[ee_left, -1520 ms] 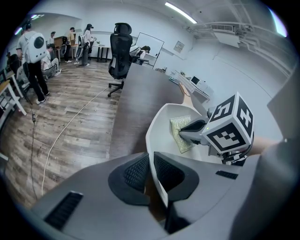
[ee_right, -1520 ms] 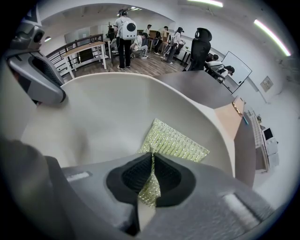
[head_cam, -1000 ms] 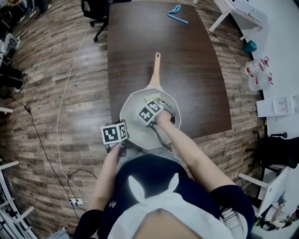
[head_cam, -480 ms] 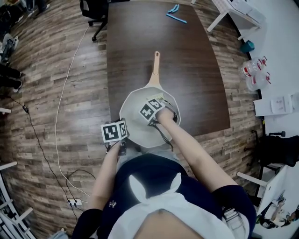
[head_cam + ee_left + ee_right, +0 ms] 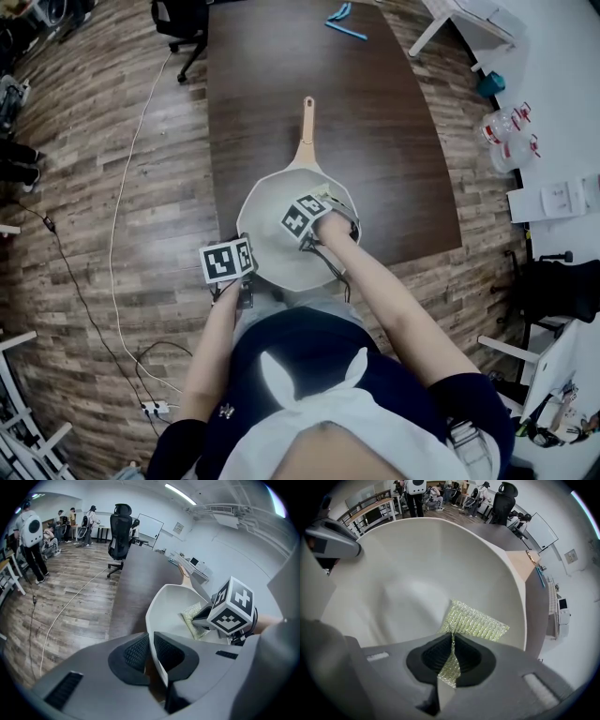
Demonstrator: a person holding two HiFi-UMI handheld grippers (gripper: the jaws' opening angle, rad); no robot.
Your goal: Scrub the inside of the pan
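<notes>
Scrub's on. The right tool (image 5: 451, 656) is clamped on a thin yellow-green mesh pad (image 5: 476, 620), and the pad's free end lies against the inside of the pan (image 5: 408, 573), far-right, near the handle (image 5: 306, 131). The left tool (image 5: 151, 651) is closed on the pan's near-left rim, wall pinched between its pads, steadying it. The pan sits at the near edge of the dark desk (image 5: 281, 75), handle pointing far.

Progress, my read: mid-task. The inside looks plain white all over, w/ no suds or grime that I can see, so I can't say which bits are done. The pad's on the far-right part now, so I'd guess the left & near floor plus the walls want a pass yet.

Views: the head view gives the layout — pan vs desk edge, both arms in, blue bits (image 5: 342, 23) at the far end — but there the pad's barely a pale speck by the right tool. The right tool view shows the pinch on the pad and the pad meeting the pan. Only the left tool view shows the rim grip up close, w/ the pad seen side-on.
</notes>
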